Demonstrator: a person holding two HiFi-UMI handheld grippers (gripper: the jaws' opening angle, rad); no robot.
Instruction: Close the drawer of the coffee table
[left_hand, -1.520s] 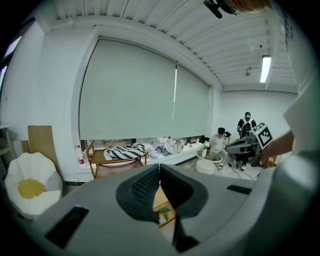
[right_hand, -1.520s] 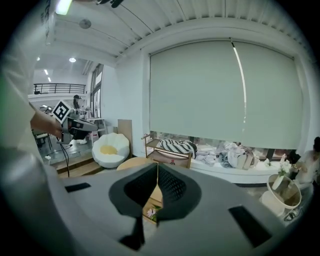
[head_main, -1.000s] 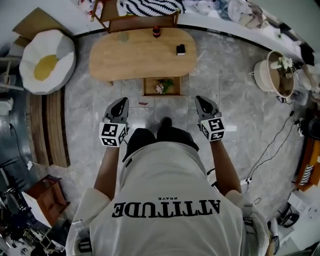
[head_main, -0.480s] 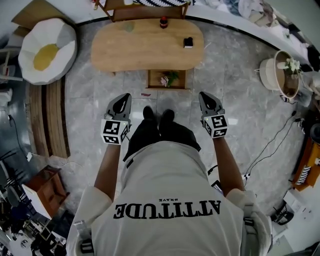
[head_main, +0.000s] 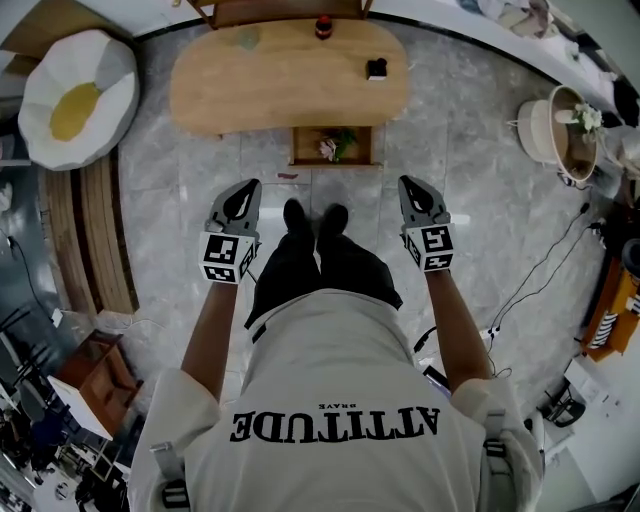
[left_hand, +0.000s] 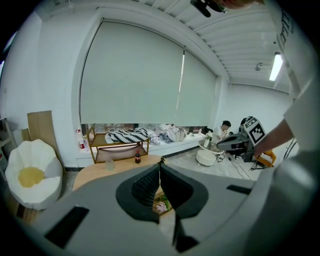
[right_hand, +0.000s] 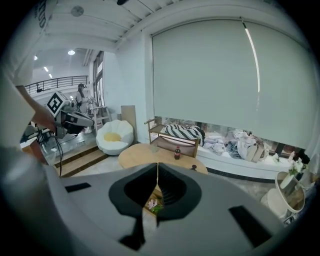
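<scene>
The oval wooden coffee table (head_main: 260, 85) stands at the top of the head view. Its small drawer (head_main: 332, 146) is pulled out toward me, with flowers lying inside. My left gripper (head_main: 249, 185) hovers over the floor short of the table, down-left of the drawer, shut and empty. My right gripper (head_main: 407, 182) is level with it, down-right of the drawer, also shut and empty. In the left gripper view the closed left gripper (left_hand: 160, 161) points at the table, with the drawer (left_hand: 161, 205) glimpsed below. The right gripper (right_hand: 157, 164) does the same, with the drawer (right_hand: 154, 202) below.
A cola bottle (head_main: 323, 27) and a small black object (head_main: 376, 68) sit on the tabletop. A white beanbag (head_main: 75, 100) lies at the left, wooden steps (head_main: 90, 240) below it. A white basket with flowers (head_main: 555, 125) and floor cables (head_main: 540, 290) are at the right.
Both grippers have drifted a little forward and down, still shut. The person's feet have stepped into view between them. The drawer stays pulled out.
</scene>
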